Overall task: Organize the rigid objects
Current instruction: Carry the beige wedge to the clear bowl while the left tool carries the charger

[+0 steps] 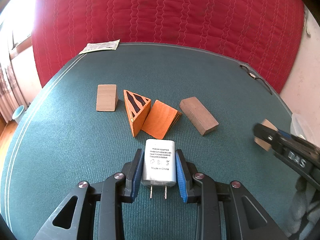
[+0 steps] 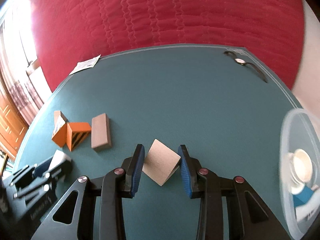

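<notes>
My left gripper [image 1: 159,156] is shut on a white power adapter [image 1: 159,163], prongs toward the camera, held over the green table [image 1: 80,140]. Beyond it lie a light wooden wedge [image 1: 106,98], two orange wedges with black stripes [image 1: 136,110] [image 1: 161,121] and a dark brown block [image 1: 198,115]. My right gripper [image 2: 161,154] is shut on a tan wooden block [image 2: 161,165], turned corner-up between the blue pads. The right gripper with its block also shows at the right of the left wrist view [image 1: 264,135]. The left gripper shows at lower left in the right wrist view [image 2: 40,176].
A clear plastic container [image 2: 296,160] with a white cup and other items stands at the table's right edge. A wristwatch [image 1: 254,76] lies at the far right corner, a paper leaflet [image 1: 100,47] at the far left corner. A red quilted bed lies behind the table.
</notes>
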{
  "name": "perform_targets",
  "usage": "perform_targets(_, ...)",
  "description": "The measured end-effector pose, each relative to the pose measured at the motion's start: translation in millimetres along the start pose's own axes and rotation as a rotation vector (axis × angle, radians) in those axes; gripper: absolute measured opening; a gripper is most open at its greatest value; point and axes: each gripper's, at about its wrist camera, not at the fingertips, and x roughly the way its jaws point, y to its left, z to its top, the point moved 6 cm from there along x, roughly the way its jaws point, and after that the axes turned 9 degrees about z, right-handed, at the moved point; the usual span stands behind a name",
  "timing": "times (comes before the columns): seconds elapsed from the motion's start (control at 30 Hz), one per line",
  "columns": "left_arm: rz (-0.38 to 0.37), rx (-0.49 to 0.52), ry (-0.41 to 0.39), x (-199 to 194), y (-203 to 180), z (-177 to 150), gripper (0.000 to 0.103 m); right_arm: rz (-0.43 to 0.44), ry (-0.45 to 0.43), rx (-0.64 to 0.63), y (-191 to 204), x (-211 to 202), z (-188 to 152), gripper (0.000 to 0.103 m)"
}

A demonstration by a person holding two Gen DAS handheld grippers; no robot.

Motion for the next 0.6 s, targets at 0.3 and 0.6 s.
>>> perform_targets(0.3, -0.064, -0.030, 0.015, -4.0, -0.9, -2.4, 0.032, -0.043, -0.059, 0.020, -25.8, -49.8, -14.1, 0.036)
perform_targets(0.6, -0.079, -0.034, 0.026, -12.8, -14.4, -8.4, 0.032, -0.087, -0.094, 0.054, -57.5, -83.4, -28.0, 0.036)
